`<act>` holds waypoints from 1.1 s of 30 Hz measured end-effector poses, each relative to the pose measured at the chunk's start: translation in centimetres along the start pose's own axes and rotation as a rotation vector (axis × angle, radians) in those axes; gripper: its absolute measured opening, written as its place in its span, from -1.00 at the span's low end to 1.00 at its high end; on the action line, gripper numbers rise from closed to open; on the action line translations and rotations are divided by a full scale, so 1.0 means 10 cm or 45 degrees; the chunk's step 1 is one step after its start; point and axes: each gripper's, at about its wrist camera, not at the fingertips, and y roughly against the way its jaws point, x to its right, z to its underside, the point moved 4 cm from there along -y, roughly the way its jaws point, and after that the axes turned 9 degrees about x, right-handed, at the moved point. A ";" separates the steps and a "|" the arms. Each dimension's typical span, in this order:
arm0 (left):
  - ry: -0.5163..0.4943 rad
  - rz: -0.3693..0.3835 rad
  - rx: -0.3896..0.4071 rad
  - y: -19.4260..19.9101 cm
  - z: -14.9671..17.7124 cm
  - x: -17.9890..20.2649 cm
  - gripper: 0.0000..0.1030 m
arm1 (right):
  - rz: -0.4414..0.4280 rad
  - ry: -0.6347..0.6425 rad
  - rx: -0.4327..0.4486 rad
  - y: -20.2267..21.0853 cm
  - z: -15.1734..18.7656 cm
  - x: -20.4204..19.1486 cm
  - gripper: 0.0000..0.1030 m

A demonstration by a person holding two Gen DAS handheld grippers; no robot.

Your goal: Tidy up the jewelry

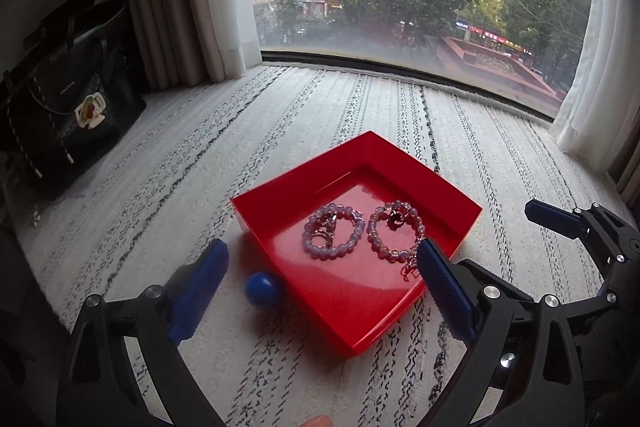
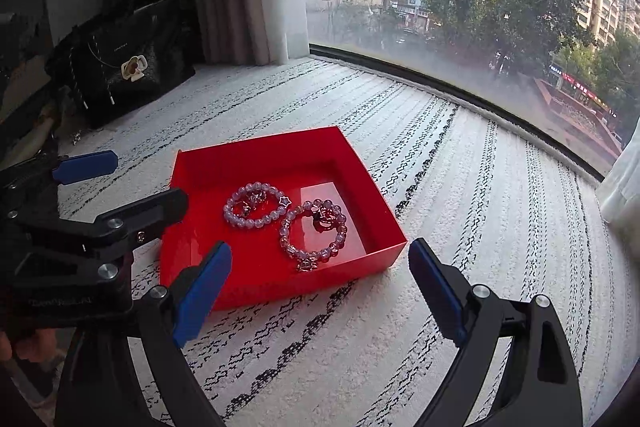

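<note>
Patterned rug (image 1: pixel 320 115) underneath everything, pale with dark broken stripes, running up to a wide window; black handbag (image 1: pixel 72 119) standing well apart at the far left by the curtain.

Red tray (image 1: pixel 340 307) sitting flat on the rug, near the middle, one corner turned toward the window. Inside it, two bead bracelets lying flat and side by side, just touching or nearly so: a lilac bracelet (image 1: pixel 306 237) on the left, a pinkish bracelet (image 1: pixel 373 225) with dangling charms on the right. Looks like the jewelry already placed, so the step in hand reads as clearing away from the tray.

Left gripper (image 1: pixel 322 247) wide open, holding nothing, aimed down at the tray with both bracelets framed between its blue fingers. Its right finger overlapping the pinkish bracelet's charm end in its own view, yet in the right wrist view hanging off the tray's left side, apart from the beads. Right gripper (image 2: pixel 320 249) likewise spread wide and empty, nearer than the tray's front wall, the bracelets ahead of it and untouched.

To do this well: draw back up and away, not across the tray; keep the fingers spread so no charm snags; avoid nudging the thin tray wall.

Small blue ball (image 1: pixel 262 289) resting on the rug just beside the tray's left wall, outside it; whether jewelry, impossible to tell.
</note>
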 end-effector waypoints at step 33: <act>0.005 -0.084 -0.027 -0.10 0.16 -0.12 0.86 | 0.045 -0.022 -0.038 -0.17 0.17 0.10 0.89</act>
